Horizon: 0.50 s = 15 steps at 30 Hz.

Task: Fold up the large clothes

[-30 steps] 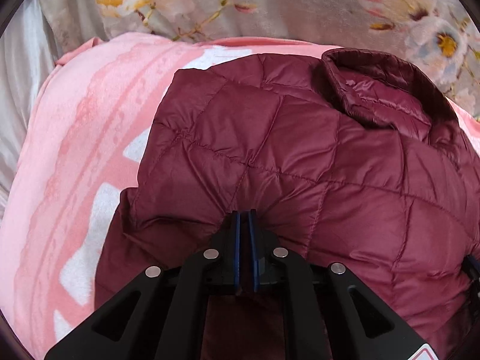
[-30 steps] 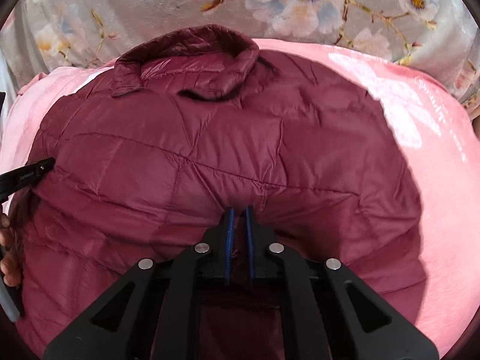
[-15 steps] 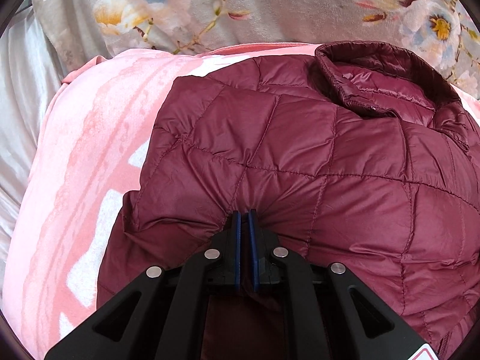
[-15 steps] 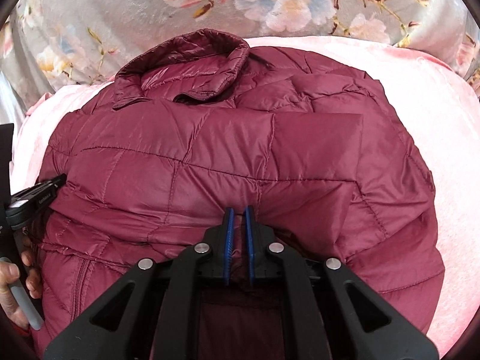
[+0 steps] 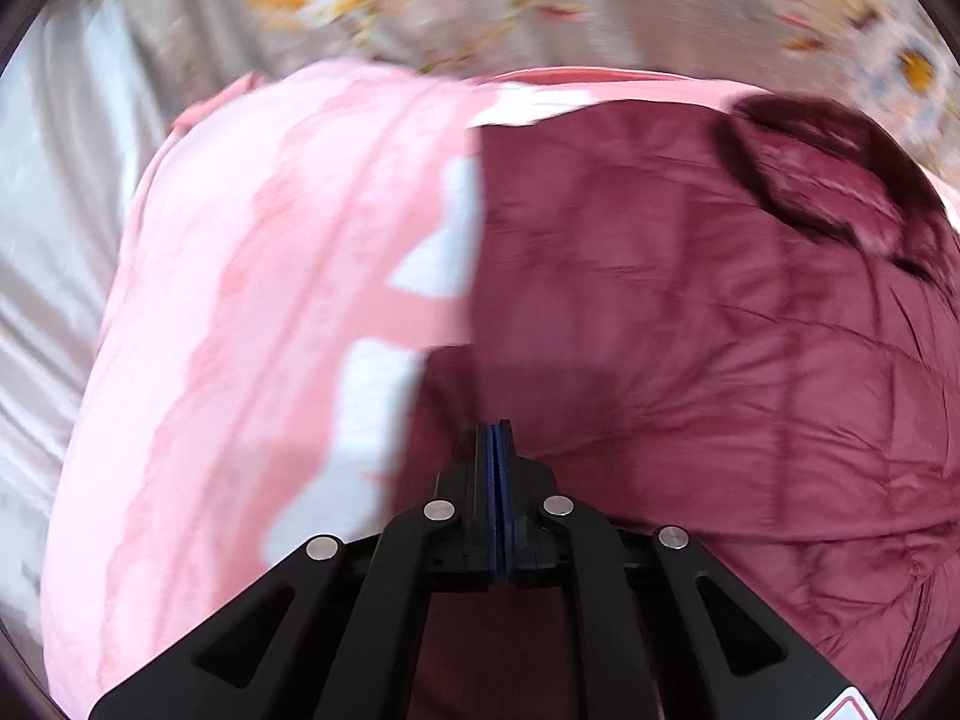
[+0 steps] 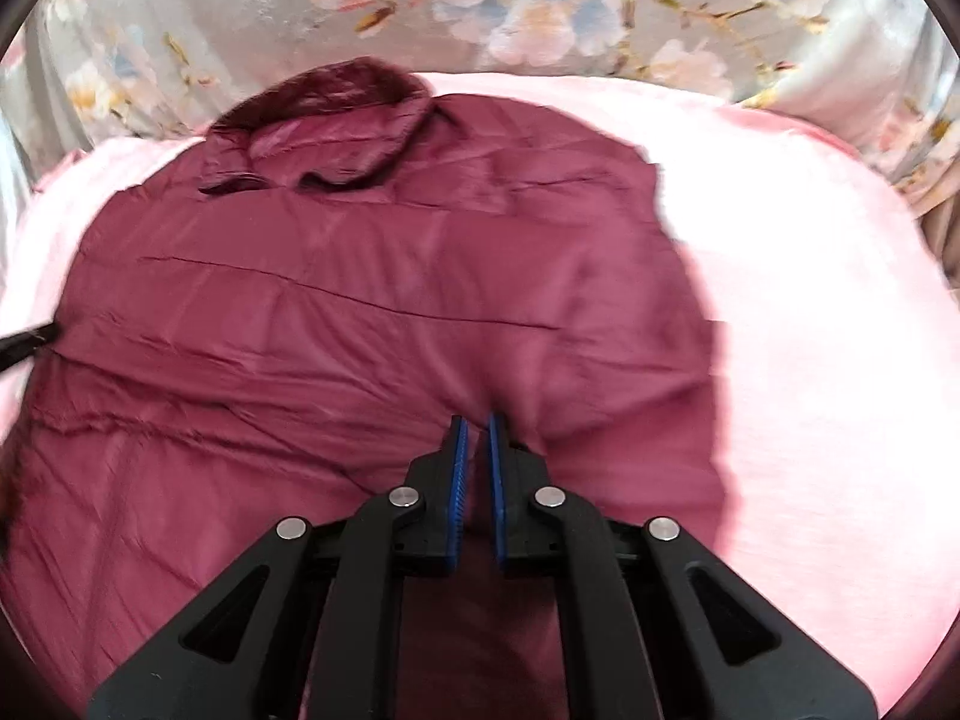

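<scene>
**Jacket runs up-frame from both grippers**

Left wrist view: the left gripper (image 5: 497, 429) is closed, pinching the maroon jacket (image 5: 690, 348); collar (image 5: 828, 180) upper right.

Right wrist view: the right gripper (image 6: 475, 423) is opening, fabric between its pads; collar upper left, pink blanket (image 6: 810, 330) right.

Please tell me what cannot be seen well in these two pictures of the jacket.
Jacket sleeves: in neither view; perhaps folded underneath.
Quilt seams, left wrist view: smeared by motion blur.
Right gripper, jaws opening: fabric shows between them, but blur hides whether the pads press it.
Dark tip at the left edge, right wrist view: cut off by the picture's edge.
White marks on the pink blanket, left wrist view: blurred.
</scene>
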Each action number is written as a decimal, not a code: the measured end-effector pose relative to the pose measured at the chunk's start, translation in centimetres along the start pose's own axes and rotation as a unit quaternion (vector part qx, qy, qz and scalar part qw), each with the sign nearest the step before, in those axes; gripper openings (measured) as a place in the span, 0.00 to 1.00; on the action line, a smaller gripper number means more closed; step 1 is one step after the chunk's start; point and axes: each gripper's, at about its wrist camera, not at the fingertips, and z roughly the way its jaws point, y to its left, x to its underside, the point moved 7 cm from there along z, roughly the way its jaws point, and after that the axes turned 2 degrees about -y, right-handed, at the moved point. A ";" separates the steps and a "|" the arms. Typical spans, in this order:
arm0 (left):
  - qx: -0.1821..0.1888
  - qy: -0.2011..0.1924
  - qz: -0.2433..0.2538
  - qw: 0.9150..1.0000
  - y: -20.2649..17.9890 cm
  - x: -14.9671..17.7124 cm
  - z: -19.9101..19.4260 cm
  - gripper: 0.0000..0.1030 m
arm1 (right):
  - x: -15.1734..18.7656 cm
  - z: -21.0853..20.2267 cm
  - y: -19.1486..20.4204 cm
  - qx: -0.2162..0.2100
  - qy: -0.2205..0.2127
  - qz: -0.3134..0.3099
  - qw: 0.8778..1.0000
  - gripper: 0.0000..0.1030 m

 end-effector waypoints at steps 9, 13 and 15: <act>0.186 0.013 -0.092 0.978 -4.3 -8.3 -2.2 0.22 | -8.3 -0.7 2.2 -0.147 -0.047 0.103 0.983 0.46; 0.242 0.042 -0.107 0.963 -9.8 -10.4 0.2 0.39 | -11.4 2.6 4.9 -0.170 -0.036 0.115 0.978 0.46; 0.262 0.060 -0.117 0.956 -12.1 -11.1 1.9 0.39 | -12.5 4.6 5.5 -0.186 -0.027 0.141 0.972 0.46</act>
